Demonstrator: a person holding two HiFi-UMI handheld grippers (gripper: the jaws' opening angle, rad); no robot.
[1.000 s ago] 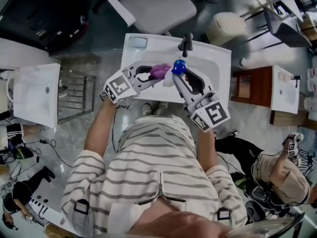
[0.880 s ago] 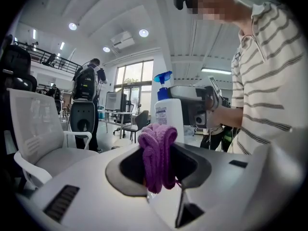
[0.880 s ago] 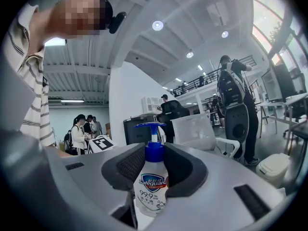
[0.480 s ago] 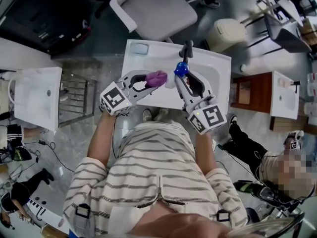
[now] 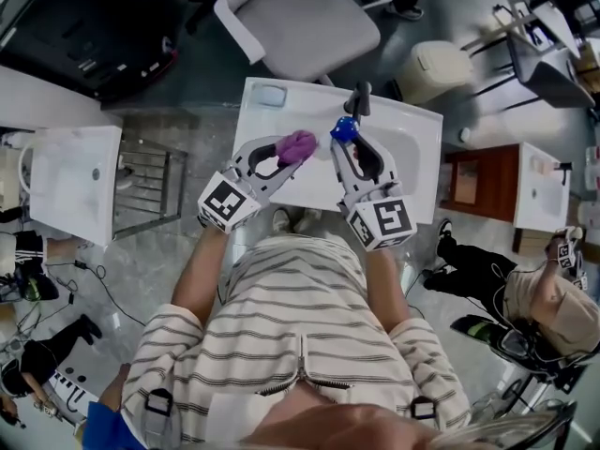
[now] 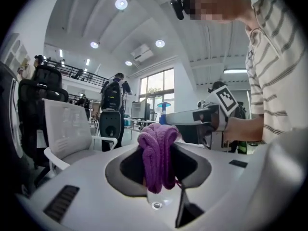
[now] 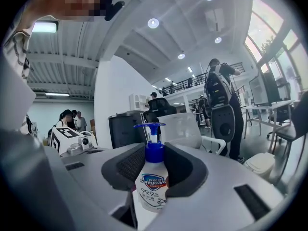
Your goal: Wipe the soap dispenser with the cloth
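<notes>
Right gripper (image 5: 345,146) is clamped on the soap dispenser (image 7: 153,179) (white bottle, blue pump), which is held upright between its 2 jaws over the white sink (image 5: 417,129). The purple cloth (image 6: 158,155) is pinched in the left gripper (image 5: 289,153) and is held just left of the dispenser, slightly apart from it.
</notes>
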